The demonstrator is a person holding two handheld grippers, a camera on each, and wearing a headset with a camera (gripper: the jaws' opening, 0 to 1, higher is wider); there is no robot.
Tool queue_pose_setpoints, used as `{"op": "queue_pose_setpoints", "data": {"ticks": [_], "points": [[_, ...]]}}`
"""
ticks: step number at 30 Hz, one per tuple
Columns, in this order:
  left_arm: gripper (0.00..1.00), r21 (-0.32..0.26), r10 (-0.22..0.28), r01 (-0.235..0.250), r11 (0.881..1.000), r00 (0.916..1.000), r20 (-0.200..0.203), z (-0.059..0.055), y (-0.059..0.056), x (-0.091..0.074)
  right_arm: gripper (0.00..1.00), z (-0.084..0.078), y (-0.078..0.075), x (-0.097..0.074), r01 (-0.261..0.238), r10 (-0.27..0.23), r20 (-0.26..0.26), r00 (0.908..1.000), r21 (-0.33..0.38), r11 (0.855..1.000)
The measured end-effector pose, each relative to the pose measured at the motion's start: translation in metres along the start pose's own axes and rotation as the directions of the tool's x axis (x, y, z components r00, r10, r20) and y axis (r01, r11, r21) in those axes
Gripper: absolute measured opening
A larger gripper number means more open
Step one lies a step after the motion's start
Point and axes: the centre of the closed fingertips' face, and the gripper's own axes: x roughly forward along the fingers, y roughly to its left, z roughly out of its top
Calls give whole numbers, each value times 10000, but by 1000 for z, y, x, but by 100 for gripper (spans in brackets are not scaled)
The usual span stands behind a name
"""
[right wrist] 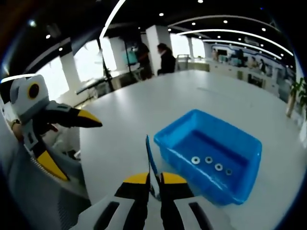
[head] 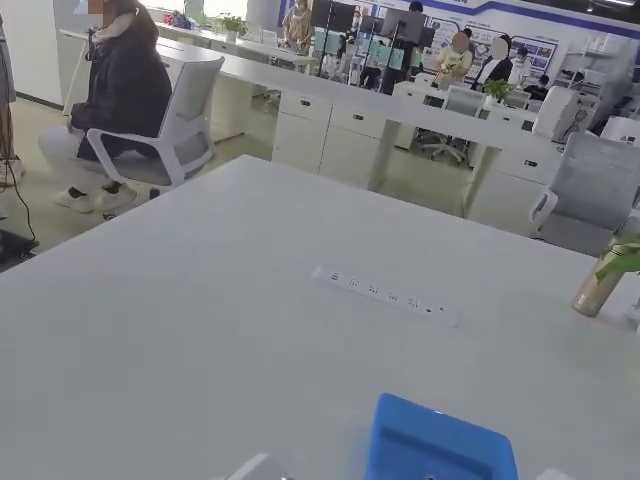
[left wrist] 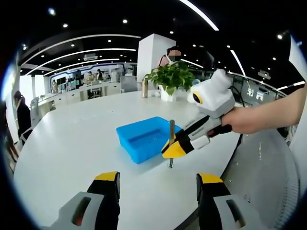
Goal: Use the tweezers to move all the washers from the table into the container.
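The left hand-held gripper (left wrist: 158, 178) hovers over the table (left wrist: 72, 143), jaws apart. The right hand-held gripper (right wrist: 153, 179) is clamped on the tweezers (right wrist: 150, 158). At its 2 o'clock, four washers (right wrist: 208, 159) lie in the container (right wrist: 230, 191).

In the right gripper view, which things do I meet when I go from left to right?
left gripper → tweezers → container → plant
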Motion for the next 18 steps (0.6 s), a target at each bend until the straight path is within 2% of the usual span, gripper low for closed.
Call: {"op": "queue_pose_setpoints", "data": {"ticks": [1, 3, 8, 14, 18], "points": [[64, -10, -3, 3, 10000, 10000, 6, 0, 0, 0, 5, 0, 2, 0, 12, -12, -21, 10000, -150, 9999], [64, -20, 5, -5, 10000, 10000, 5, 0, 0, 0, 5, 0, -5, 0, 57, -59, -47, 10000, -378, 9993], [64, -89, 9, -9, 10000, 10000, -8, 0, 1, 0, 4, -2, -2, -2, 416, -415, 27, 9991, -904, 9950], [64, -135, -120, 119, 9998, 9999, -49, 0, -1, 0, 3, -7, -2, -7, 1001, -977, 401, 9944, -631, 9930], [63, -190, -229, 229, 9996, 9997, -5, 0, -3, 0, 3, -8, -2, -8, 1153, -1116, 580, 9921, -647, 9912]]}}
